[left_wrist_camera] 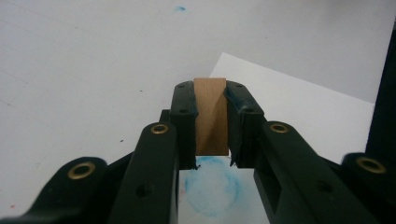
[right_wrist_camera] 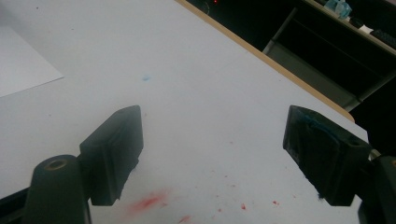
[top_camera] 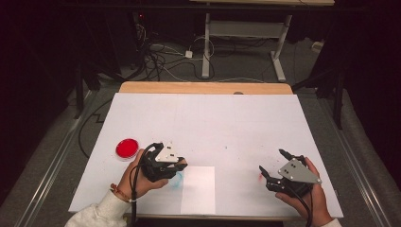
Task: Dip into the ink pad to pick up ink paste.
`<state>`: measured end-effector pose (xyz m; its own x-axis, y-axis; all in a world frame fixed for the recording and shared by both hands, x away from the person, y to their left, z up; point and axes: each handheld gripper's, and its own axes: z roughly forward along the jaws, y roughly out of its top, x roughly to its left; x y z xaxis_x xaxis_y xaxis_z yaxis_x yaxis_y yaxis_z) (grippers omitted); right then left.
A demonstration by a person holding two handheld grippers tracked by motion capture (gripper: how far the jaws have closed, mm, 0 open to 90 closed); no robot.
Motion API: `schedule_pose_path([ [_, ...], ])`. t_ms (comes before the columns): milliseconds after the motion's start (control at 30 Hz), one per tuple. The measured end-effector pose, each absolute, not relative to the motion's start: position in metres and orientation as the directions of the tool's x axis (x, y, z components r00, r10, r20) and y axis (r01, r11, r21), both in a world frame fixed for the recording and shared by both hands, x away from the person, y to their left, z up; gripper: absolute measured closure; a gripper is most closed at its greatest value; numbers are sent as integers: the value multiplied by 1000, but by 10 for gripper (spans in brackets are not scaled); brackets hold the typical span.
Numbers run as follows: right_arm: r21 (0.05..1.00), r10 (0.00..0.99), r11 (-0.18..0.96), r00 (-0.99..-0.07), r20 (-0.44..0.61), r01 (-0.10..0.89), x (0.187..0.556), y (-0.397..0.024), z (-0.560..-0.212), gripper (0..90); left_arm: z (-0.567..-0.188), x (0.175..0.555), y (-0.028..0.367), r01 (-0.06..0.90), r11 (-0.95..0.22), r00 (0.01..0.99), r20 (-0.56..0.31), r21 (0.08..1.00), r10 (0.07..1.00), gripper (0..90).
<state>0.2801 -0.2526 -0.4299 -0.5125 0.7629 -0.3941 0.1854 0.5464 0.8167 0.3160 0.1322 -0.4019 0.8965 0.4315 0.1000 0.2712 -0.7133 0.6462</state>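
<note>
- The left gripper [top_camera: 176, 166] is clamped on a small wooden block [left_wrist_camera: 210, 114]; in the left gripper view the tan block stands upright between the two black jaws, both pads pressed against its sides.
- The sheet of white paper [top_camera: 198, 189] serves as the landmark here: the wooden block hangs right at its left edge, above a pale blue round print [left_wrist_camera: 212, 186] that lies on the paper's near corner in the left gripper view.
- In the high view the same blue print [top_camera: 177, 180] shows just beside the left gripper, on the paper's left edge.
- A round red ink pad [top_camera: 127, 148] sits to the left of the paper, beyond the left hand [top_camera: 139, 177], apart from the gripper.
- The right gripper [top_camera: 272, 165] rests well to the right of the paper, jaws spread wide with nothing between them; the right gripper view shows bare table between the pads.
- A red smear [right_wrist_camera: 148, 202] and small red specks mark the white table [top_camera: 208, 123] just under the right gripper.
- A faint blue spot [right_wrist_camera: 146, 78] lies on the table beyond the right gripper, between it and the paper.
- No brand, label or readable writing can be made out on the block, the paper, the ink pad or the grippers.
</note>
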Motion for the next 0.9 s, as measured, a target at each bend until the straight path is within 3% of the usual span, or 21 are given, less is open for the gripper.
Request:
schedule_pose_path([
  [333, 813, 760, 551, -514, -398, 186, 280, -252, -430, 203, -406, 314, 125, 275, -711, 904, 77, 648, 420, 734],
  [900, 810, 758, 555, -517, -397, 191, 281, -252, -431, 204, -423, 307, 97, 206, -782, 947, 80, 588, 310, 734],
])
